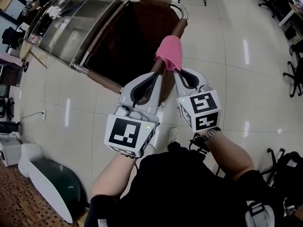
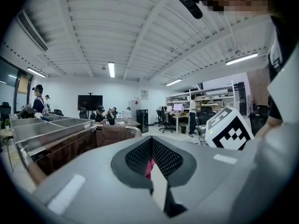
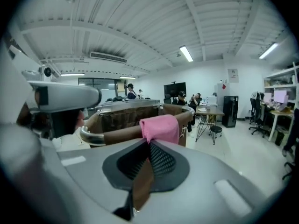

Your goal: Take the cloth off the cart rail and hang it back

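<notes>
A pink cloth point(image 1: 169, 53) hangs over the brown-wrapped rail point(image 1: 102, 82) at the near end of the metal cart point(image 1: 71, 18). Both grippers reach up to its lower edge, side by side. My right gripper point(image 1: 179, 72) is shut, its tips pinching the cloth's bottom hem point(image 3: 161, 127); the rail point(image 3: 117, 133) runs just behind and under the jaws. My left gripper point(image 1: 158, 74) meets the cloth's left corner, also shut, and a sliver of the pink cloth point(image 2: 149, 167) shows between its pads. The cloth still rests on the rail.
The cart's steel trays point(image 1: 57, 30) stretch away to the upper left. A white and dark-green object point(image 1: 47, 178) lies on the floor at lower left. Office chairs point(image 1: 293, 74) and desks stand to the right, and people point(image 3: 187, 98) sit beyond the cart.
</notes>
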A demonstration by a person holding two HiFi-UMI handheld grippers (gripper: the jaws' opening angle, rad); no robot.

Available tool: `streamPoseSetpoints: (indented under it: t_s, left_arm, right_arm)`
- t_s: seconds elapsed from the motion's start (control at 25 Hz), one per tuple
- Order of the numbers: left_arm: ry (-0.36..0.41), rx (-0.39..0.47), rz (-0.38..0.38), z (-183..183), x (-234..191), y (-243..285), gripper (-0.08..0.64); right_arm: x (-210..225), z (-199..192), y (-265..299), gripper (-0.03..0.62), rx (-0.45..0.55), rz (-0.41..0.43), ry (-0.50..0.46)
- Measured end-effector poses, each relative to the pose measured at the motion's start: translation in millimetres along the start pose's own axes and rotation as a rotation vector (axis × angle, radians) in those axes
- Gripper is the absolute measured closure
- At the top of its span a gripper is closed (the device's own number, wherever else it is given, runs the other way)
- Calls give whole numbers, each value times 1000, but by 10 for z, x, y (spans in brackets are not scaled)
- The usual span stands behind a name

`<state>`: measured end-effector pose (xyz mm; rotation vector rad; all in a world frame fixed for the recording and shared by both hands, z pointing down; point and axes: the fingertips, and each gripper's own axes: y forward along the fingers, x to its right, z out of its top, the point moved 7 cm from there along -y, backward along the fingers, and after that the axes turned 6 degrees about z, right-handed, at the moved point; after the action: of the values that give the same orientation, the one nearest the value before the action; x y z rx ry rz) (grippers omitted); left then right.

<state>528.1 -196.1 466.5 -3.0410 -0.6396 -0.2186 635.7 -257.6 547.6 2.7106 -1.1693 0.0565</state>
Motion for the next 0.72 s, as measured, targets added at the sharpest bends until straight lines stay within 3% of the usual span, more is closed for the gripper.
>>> streamPoseSetpoints:
  t_s: [0.44,0.6,0.72]
  left_arm:
    - [-18,-71,25,583,163,-438,557]
    - [54,65,44,763,32,-626,557]
    - [60,81,57,857,-40,-891,557]
  right_arm:
    - [-611,993,-665,592,168,106,-78]
    - [-925,1275,-816,592,224,139,-119]
    - [-1230,1497,-952,592,275,155,-151]
